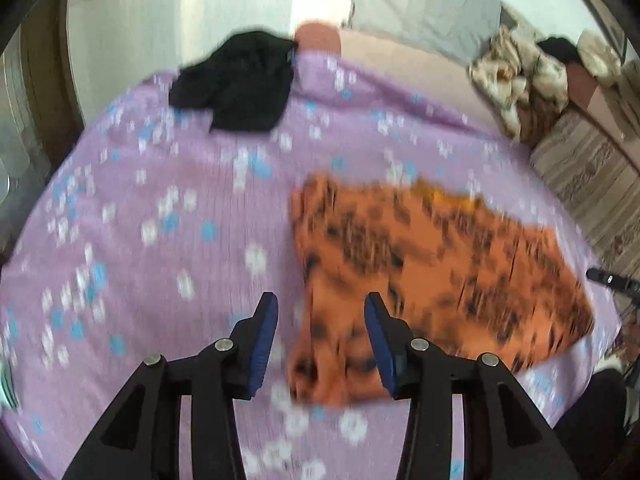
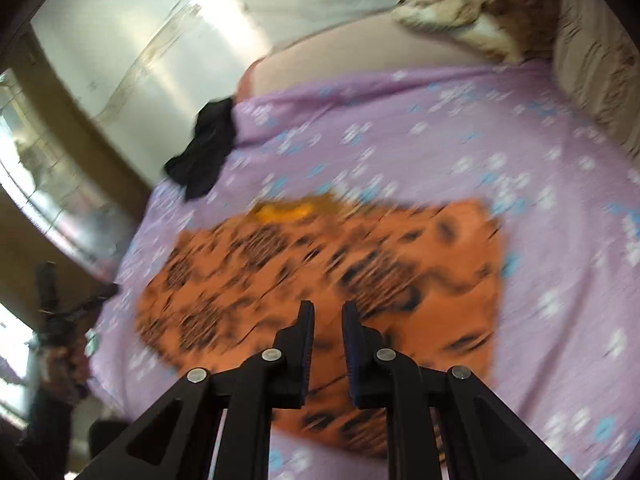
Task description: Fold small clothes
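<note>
Left wrist view: the left gripper (image 1: pixel 321 308) hangs over a bed covered by a purple floral sheet (image 1: pixel 160 208). Its jaws stand apart with nothing clamped; the blue pads (image 1: pixel 264 344) are clear of fabric. An orange garment (image 1: pixel 432 272) with dark markings lies spread flat on the sheet toward the bed's right edge, its near left corner showing between and below the fingers. A black garment (image 1: pixel 236 80) lies bunched at the far left edge of the sheet. A patterned blanket (image 1: pixel 516 80) sits heaped at the far right corner. The picture is motion-blurred. Right wrist view: the right gripper (image 2: pixel 327 310) hangs over the orange garment (image 2: pixel 320 256), jaws parted by a narrow gap and gripping nothing. The garment lies flat near the bed's near edge, a yellow patch (image 2: pixel 284 212) at its far edge. The black garment (image 2: pixel 204 152) rests at the sheet's (image 2: pixel 520 160) far left edge, well apart from the orange one. The blanket (image 2: pixel 460 8) lies at the far end.
</note>
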Action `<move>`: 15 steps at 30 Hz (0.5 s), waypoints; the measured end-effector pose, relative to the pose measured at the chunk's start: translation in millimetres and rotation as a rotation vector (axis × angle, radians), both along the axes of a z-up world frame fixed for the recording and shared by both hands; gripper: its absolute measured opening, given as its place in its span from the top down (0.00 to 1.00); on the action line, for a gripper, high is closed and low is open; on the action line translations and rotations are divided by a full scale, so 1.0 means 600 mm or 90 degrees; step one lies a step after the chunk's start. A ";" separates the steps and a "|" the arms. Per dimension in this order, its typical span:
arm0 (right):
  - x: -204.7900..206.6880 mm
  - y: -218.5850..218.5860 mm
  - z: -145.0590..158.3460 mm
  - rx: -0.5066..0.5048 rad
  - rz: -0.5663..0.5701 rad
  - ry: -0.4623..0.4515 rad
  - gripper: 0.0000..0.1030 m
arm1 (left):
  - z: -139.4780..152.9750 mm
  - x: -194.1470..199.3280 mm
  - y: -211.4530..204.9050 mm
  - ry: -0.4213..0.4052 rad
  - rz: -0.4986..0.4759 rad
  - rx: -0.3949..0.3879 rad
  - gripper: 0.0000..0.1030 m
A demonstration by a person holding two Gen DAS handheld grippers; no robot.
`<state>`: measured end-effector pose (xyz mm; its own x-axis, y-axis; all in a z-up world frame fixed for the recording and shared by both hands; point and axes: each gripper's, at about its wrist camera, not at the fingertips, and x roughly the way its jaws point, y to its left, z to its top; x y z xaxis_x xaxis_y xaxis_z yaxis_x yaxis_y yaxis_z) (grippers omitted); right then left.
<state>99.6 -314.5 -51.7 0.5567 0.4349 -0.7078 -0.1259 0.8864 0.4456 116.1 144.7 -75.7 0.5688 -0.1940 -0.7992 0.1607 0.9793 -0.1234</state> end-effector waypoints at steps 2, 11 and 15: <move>-0.007 0.029 -0.025 -0.005 0.027 0.023 0.84 | -0.048 0.013 0.003 0.064 0.027 0.037 0.56; -0.002 -0.014 -0.110 0.003 -0.023 0.127 0.83 | -0.031 0.044 0.047 0.061 0.132 0.134 0.54; -0.019 -0.041 -0.084 0.038 -0.049 0.104 0.82 | 0.014 0.015 0.026 0.012 0.104 0.024 0.54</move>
<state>88.4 -339.4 -102.4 0.4696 0.4400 -0.7654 0.0194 0.8616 0.5072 125.3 160.6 -67.3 0.5754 -0.0695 -0.8149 -0.0030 0.9962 -0.0870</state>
